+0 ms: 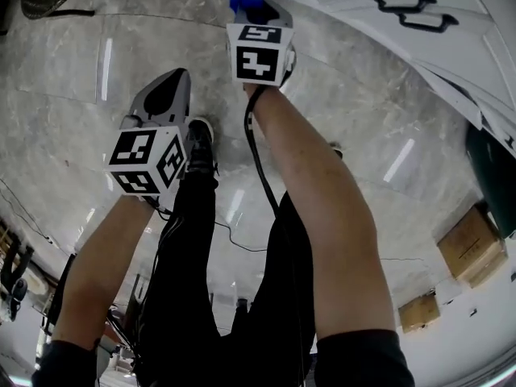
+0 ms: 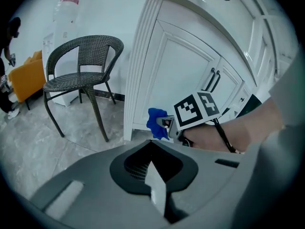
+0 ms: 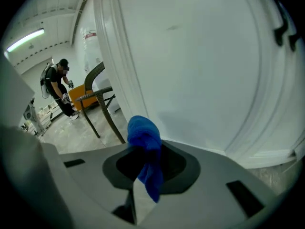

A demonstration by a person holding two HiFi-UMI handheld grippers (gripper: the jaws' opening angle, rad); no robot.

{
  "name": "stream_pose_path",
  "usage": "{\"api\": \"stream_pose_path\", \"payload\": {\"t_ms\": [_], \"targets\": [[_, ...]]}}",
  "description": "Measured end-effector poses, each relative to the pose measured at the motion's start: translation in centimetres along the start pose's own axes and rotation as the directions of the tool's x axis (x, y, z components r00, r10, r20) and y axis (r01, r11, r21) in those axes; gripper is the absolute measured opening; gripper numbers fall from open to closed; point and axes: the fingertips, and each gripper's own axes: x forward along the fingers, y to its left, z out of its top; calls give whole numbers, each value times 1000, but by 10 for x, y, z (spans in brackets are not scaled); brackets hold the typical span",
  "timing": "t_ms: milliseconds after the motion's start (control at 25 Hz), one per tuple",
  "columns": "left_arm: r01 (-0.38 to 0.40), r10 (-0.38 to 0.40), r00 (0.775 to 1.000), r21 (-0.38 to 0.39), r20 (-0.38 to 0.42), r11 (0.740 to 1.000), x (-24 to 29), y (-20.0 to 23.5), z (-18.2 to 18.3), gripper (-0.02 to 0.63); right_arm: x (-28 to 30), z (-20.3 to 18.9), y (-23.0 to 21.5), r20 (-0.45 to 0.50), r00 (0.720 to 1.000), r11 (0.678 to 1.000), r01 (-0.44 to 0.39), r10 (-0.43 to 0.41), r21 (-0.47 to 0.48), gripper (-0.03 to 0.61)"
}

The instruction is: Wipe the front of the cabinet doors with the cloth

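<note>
One cloth (image 3: 143, 133), clamped in right hand-held gripper (image 3: 137, 182)

The grey marble-look floor (image 1: 363, 111) is polished and carries long streaks of reflected light. Ahead and to the left of the left gripper's fingers (image 2: 157, 194) a dark wicker chair (image 2: 83, 75) stands before a white wall (image 2: 114, 8). An orange seat (image 2: 24, 80) lies farther left (only partly in view). High to the left of the right gripper's fingers (image 3: 136, 197) a strip light (image 3: 26, 39) glows overhead. Two cardboard boxes (image 1: 472, 244) sit on the floor well to their right.
</note>
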Motion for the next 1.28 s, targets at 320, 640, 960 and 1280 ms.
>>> {"api": "stream_pose_path", "payload": {"t_ms": [320, 640, 960, 1280], "targets": [[-20, 19, 1000, 18, 14, 1000, 38, 59, 2, 0, 54, 20, 50, 20, 999, 992, -26, 29, -120, 67], [21, -21, 1000, 10, 10, 1000, 29, 51, -3, 0, 65, 31, 22, 31, 999, 994, 24, -21, -107, 67], [36, -37, 999, 32, 15, 999, 35, 11, 9, 0, 13, -4, -96, -20, 982, 981, 184, -186, -60, 67], [77, -78, 997, 50, 16, 996, 41, -55, 18, 0, -57, -45, -196, -74, 942, 945, 328, -327, -3, 67]]}}
